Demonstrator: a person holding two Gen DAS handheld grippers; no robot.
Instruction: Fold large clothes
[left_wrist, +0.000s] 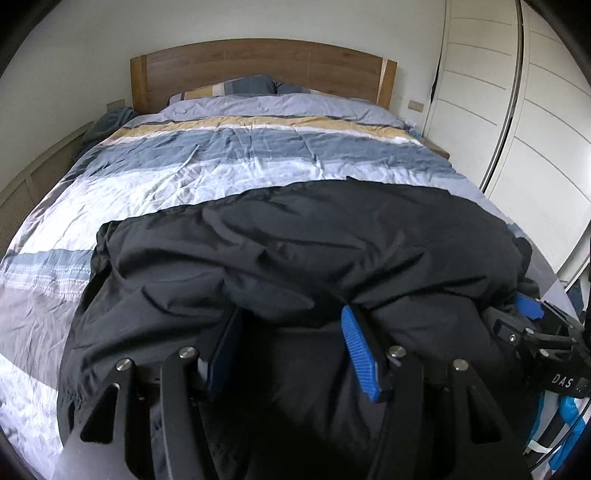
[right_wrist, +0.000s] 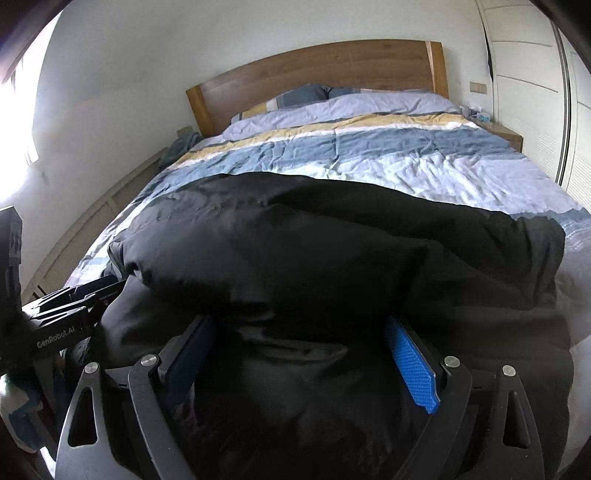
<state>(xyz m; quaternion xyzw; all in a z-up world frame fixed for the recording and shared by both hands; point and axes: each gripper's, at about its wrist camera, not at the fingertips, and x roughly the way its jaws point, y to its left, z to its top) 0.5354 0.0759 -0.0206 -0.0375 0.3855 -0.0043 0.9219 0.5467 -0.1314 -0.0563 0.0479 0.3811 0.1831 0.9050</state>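
Note:
A large black padded jacket (left_wrist: 295, 240) lies in a thick folded bundle across the near end of the bed, also seen in the right wrist view (right_wrist: 314, 240). My left gripper (left_wrist: 291, 314) has its blue pads (left_wrist: 360, 354) pressed against a thick fold of the jacket, which bulges over the fingertips. My right gripper (right_wrist: 299, 321) stands wide with the jacket's bulk filling the space between its pads (right_wrist: 410, 365). The two grippers are side by side: the right gripper (left_wrist: 524, 317) shows at the left view's right edge, the left gripper (right_wrist: 74, 295) at the right view's left edge.
The bed carries a striped blue, white and yellow duvet (left_wrist: 221, 166) and ends at a wooden headboard (left_wrist: 258, 62). White wardrobe doors (left_wrist: 517, 129) stand on the right, with a nightstand (right_wrist: 506, 133) by the bed. A low panelled ledge (left_wrist: 37, 173) runs along the left.

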